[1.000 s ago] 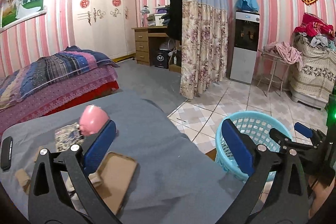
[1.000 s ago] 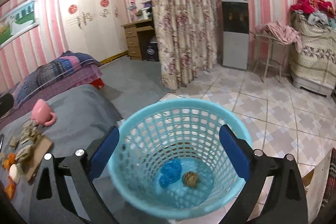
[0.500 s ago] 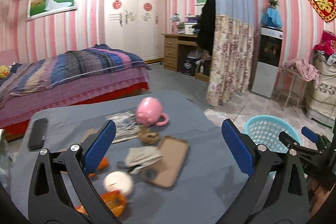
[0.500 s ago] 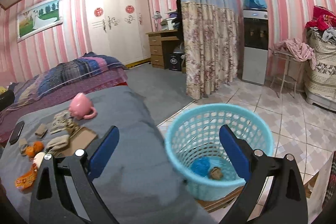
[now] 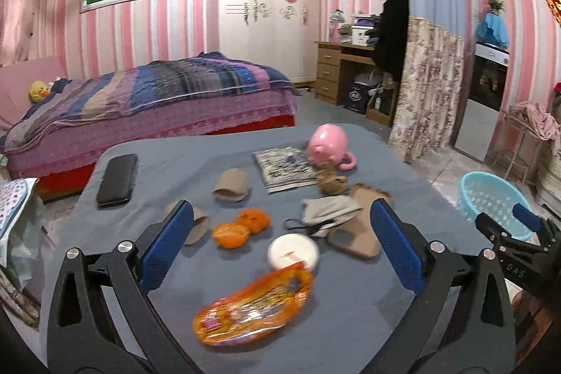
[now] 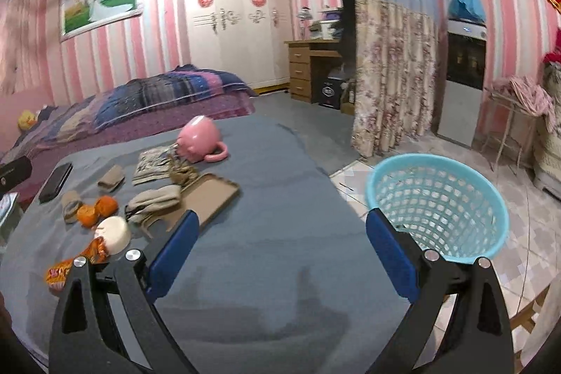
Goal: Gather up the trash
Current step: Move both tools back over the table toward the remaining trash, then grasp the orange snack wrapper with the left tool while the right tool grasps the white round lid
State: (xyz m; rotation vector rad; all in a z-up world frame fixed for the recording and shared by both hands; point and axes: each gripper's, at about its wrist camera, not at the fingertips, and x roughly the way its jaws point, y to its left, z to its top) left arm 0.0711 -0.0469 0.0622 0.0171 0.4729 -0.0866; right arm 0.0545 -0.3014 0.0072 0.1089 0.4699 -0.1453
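Fingers of the left gripper [image 5: 280, 255] stand wide apart and hold nothing, hovering over the grey worktop [image 5: 350, 321]. Between the blue pads, toward 12 o'clock, lie a white cup [image 5: 293, 250] and two orange peels [image 5: 242, 228]. An orange wrapper [image 5: 254, 302] lies on the worktop just below the cup, at 6 o'clock from it and nearest the camera. Beyond, at 1 o'clock, sit grey socks [image 5: 329, 209], a cardboard piece [image 5: 361, 226], a brown crumpled wad [image 5: 331, 183] and a pink mug [image 5: 329, 146]. A phone [image 5: 117, 179] lies at 10 o'clock.

Right gripper [image 6: 282, 255] fingers are likewise spread wide and empty, above bare cloth at the worktop's near edge. From it, the trash lies at 10 o'clock: wrapper [image 6: 75, 263], cup [image 6: 114, 233], peels [image 6: 96, 211] and socks [image 6: 154, 202], all well apart from the pads. The blue basket [image 6: 438, 205] stands on the tiled floor at 2 o'clock, just behind the right pad; in the left view it sits at 3 o'clock [image 5: 491, 202], off the worktop.
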